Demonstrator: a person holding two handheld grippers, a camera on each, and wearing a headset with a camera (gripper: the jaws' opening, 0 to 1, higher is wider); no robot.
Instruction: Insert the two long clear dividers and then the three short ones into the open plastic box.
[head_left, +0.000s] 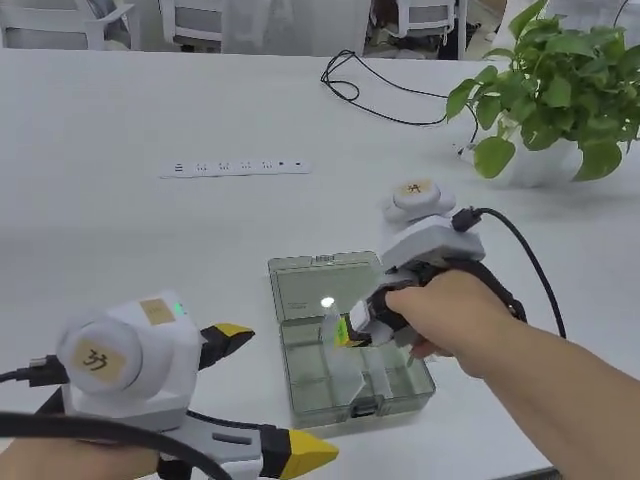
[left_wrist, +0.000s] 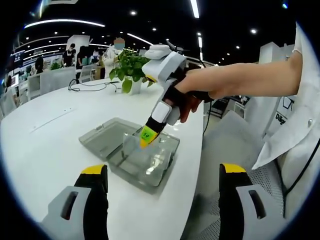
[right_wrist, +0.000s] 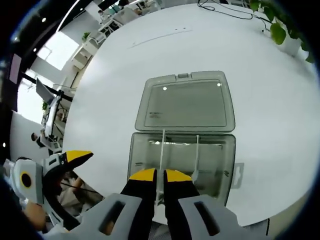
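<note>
The open clear plastic box (head_left: 296, 385) lies on the white table, its lid (head_left: 312, 285) folded back flat. My right gripper (head_left: 346, 335) reaches down into the base and is shut on a clear divider (right_wrist: 161, 145), which stands upright between the box's near and far walls. A second clear divider (right_wrist: 197, 150) stands in the base just to its right. The left gripper view shows the right gripper (left_wrist: 145, 139) holding the divider (left_wrist: 131, 146) inside the box (left_wrist: 166, 176). My left gripper (head_left: 272, 390) hovers open and holding nothing, to the left of the box.
A white power strip (head_left: 235, 167) lies farther back on the table. A potted green plant (head_left: 560, 90) stands at the back right with a black cable (head_left: 400, 100) beside it. The table's front edge (head_left: 520, 470) runs close by the box.
</note>
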